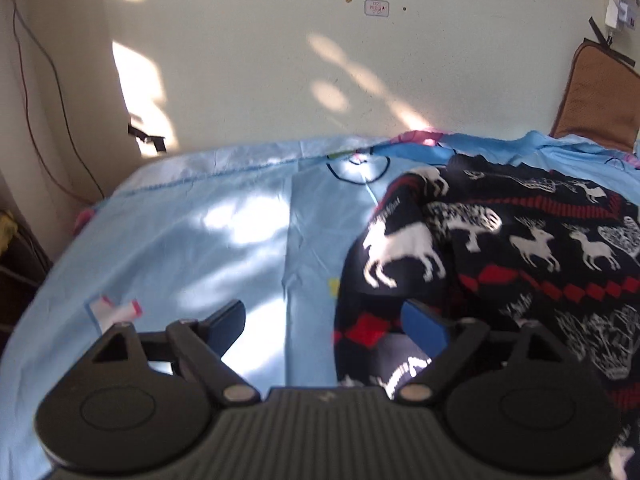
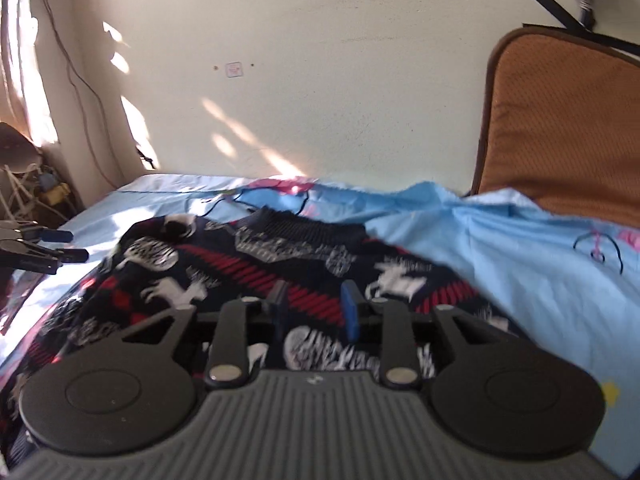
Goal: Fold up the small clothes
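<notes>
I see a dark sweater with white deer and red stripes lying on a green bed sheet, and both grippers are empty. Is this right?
Not quite: the bed sheet is light blue, not green, as the left wrist view shows. The rest holds: the dark sweater with white deer and red stripes lies on it, and the left gripper and right gripper are both empty, jaws open.

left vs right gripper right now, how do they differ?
The left gripper has its jaws spread wide; the right gripper has them about half as far apart. The left gripper sits over the edge of the dark reindeer-pattern knitted sweater, partly above the light blue bedsheet; the right gripper is wholly over the sweater. Shared: blue pads, nothing between the jaws.
</notes>
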